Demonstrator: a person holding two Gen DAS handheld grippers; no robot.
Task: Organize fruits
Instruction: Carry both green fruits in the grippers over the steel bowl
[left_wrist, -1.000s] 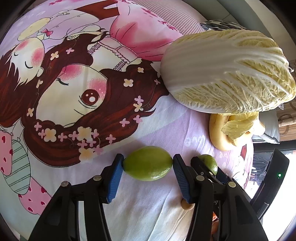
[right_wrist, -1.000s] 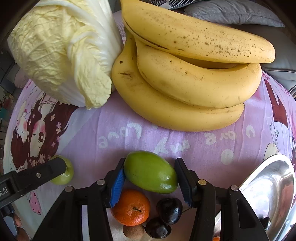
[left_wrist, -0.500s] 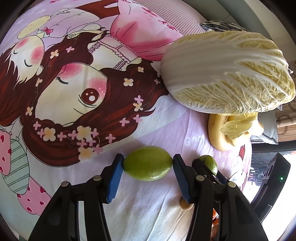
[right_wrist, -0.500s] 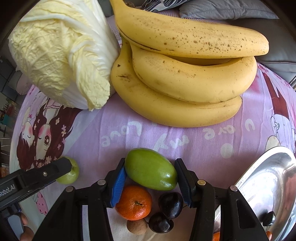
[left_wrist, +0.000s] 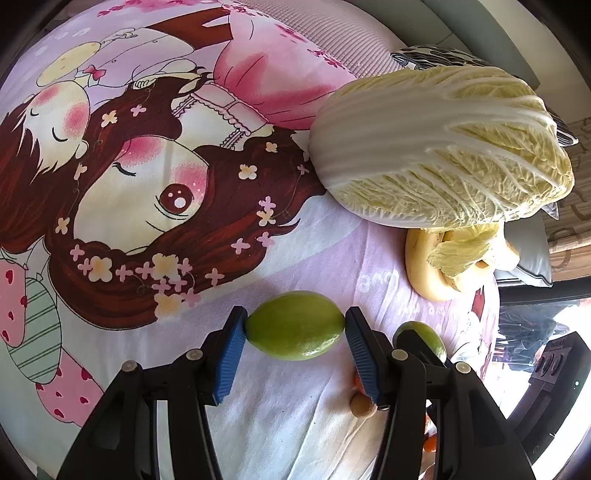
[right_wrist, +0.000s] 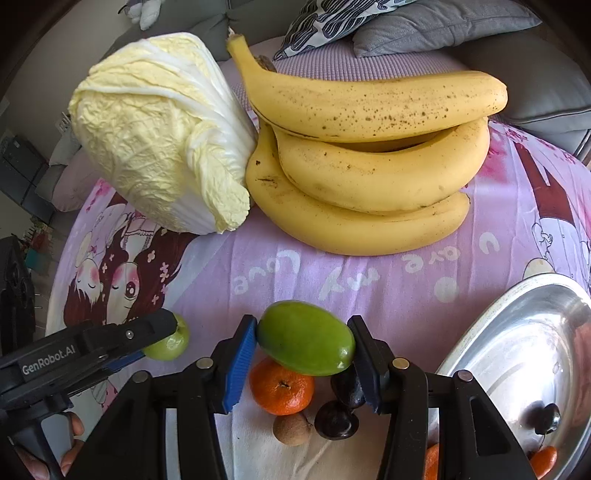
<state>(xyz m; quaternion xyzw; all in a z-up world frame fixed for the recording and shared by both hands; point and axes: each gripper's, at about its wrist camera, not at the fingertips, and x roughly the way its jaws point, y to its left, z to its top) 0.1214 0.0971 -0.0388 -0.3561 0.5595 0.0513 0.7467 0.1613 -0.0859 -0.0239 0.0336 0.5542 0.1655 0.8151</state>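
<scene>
Basically the right claw has come up off the pile: a second back its view sat lower and tighter on the fruit, now the scene has dropped away.

Largest first, placed off the right claw (right_wrist: 304, 354). Ahead and left, well apart: napa cabbage (right_wrist: 162, 136) on the cartoon bedsheet (right_wrist: 369, 273). Straight ahead, touching the cabbage: bunch of 3 bananas (right_wrist: 369, 162). Right of the claw: metal tray (right_wrist: 517, 347), a dark fruit and orange bits showing in it. Between the blue pads: green mango (right_wrist: 306, 343), both pads pressing its ends, jaws roughly mid-width. Under it: mandarin (right_wrist: 282, 387), 2 dark plums (right_wrist: 338, 410), brown longan (right_wrist: 291, 430). The mango looks lifted clear of those, though the view can't confirm a gap.

Left claw (left_wrist: 295, 330) unchanged: jaws about mid-width, clamped on a second green mango (left_wrist: 295, 325) just over the sheet. The right claw's mango (left_wrist: 421, 334) sits just to its right.

Judgement: grasp done on both sides; the tray is probably the drop spot, not confirmed.
</scene>
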